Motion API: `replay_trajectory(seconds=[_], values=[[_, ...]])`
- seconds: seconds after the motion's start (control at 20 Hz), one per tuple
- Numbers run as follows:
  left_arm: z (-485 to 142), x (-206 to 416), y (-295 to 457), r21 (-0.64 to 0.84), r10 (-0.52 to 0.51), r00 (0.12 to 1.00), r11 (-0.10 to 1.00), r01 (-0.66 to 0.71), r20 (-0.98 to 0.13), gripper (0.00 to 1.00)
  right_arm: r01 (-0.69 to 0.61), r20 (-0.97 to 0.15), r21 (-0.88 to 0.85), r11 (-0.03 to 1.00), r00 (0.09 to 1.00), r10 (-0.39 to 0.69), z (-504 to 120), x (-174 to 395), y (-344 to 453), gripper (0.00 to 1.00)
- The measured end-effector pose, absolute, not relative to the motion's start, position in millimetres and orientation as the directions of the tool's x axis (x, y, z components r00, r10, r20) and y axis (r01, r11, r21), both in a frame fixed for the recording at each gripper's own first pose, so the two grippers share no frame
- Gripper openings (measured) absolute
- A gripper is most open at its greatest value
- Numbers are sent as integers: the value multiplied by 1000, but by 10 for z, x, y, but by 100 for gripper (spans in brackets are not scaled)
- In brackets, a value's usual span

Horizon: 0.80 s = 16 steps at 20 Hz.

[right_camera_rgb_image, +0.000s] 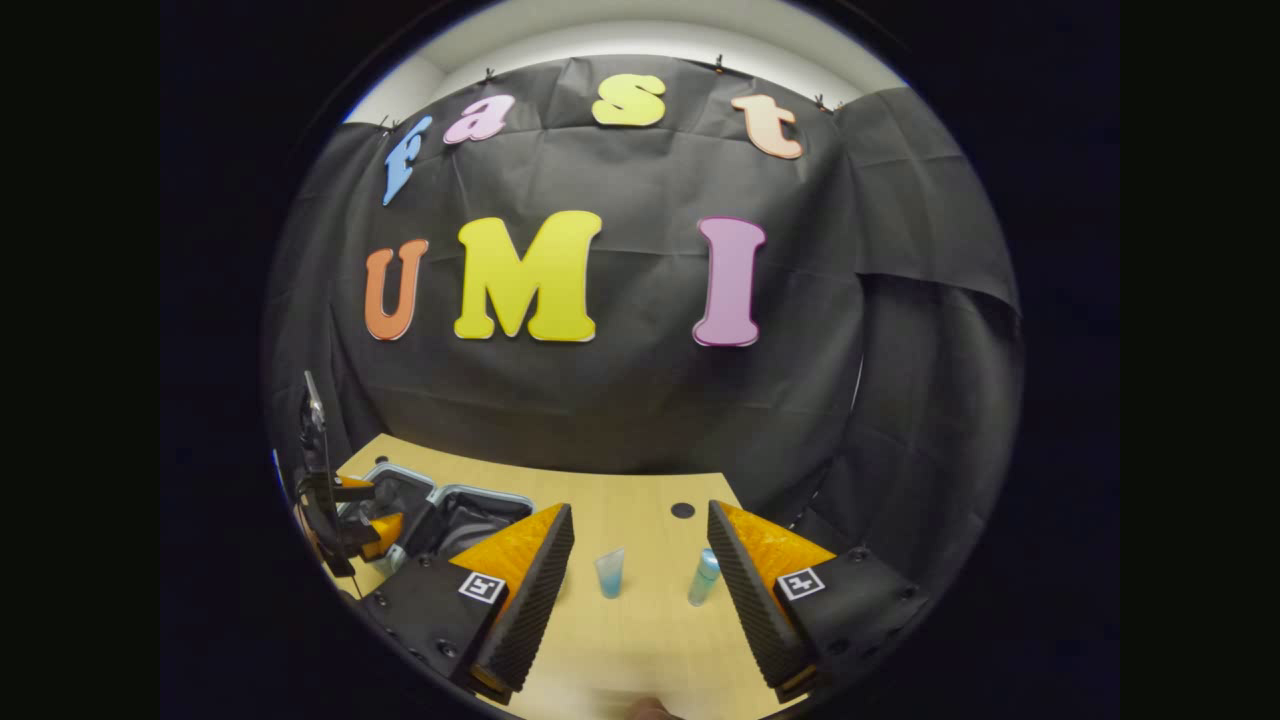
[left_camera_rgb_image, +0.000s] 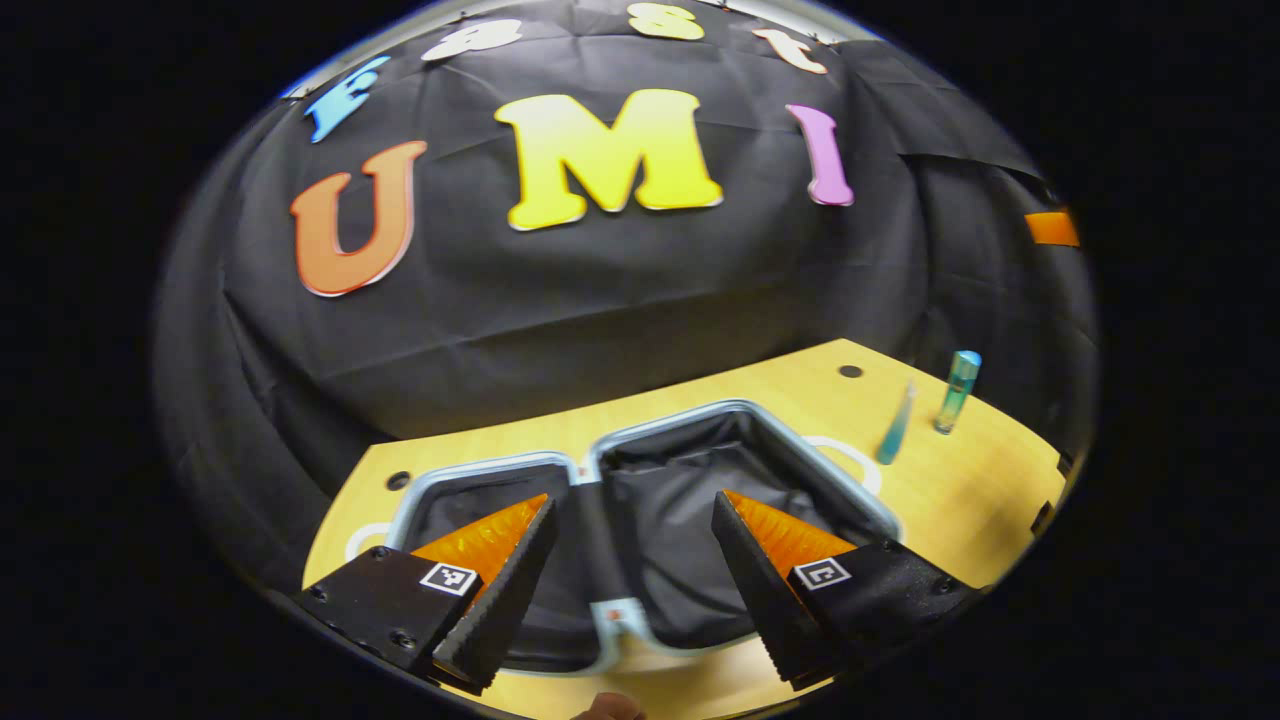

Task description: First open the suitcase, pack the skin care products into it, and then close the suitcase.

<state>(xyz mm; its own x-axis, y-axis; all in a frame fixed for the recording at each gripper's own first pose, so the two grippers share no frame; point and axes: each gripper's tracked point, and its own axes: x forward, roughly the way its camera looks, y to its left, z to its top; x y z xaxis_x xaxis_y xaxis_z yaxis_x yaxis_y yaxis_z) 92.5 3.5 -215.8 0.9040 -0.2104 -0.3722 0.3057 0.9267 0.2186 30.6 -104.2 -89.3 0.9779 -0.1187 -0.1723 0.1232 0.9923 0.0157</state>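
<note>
Suitcase lies open flat on wooden table, both halves up, dark fabric lining showing, pale blue rim round each half. Nothing packed inside yet, as far as visible.

Left gripper hangs over suitcase w/ fingers spread wide, nothing between them. Right gripper also spread wide and empty, aimed at the two skin care items on bare tabletop.

In right gripper view: squeeze tube at approx 11 o'clock from gap centre, standing on its cap, flat crimped end up. Cylindrical bottle at approx 2 o'clock, upright, near right-hand finger but apart from it. Tube and bottle near each other, not touching. In left gripper view both sit at approx 2 o'clock from suitcase, beside its right half.

Handling, by judgement:
- Tube: prob. light, soft-walled, tippy on small cap. Best taken low on body near cap where stiffer; squeeze across flat faces, gently, else contents shift or tube folds.
- Bottle: prob. rigid plastic, smooth, round, so may roll or slip in a pinch. Mid-body grip, fingers square across the diameter.
- Either may topple if nudged on approach; come in level, centred.
- Suitcase: hard shell, hinged at middle; for closing, lift at outer rim of one half, not the lining.
</note>
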Motion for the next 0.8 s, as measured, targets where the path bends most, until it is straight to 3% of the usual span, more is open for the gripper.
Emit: replay_trajectory(seconds=[0.45,0.8], values=[[-2695,730,-2064,118,-430,790,844,524,-436,99,144,-243,-34,989,959,-148,-1350,316,-2173,80],[-3368,1154,-2615,119,-350,785,875,469,-512,99,146,-338,-60,988,928,-157,-1806,307,-2691,80]])
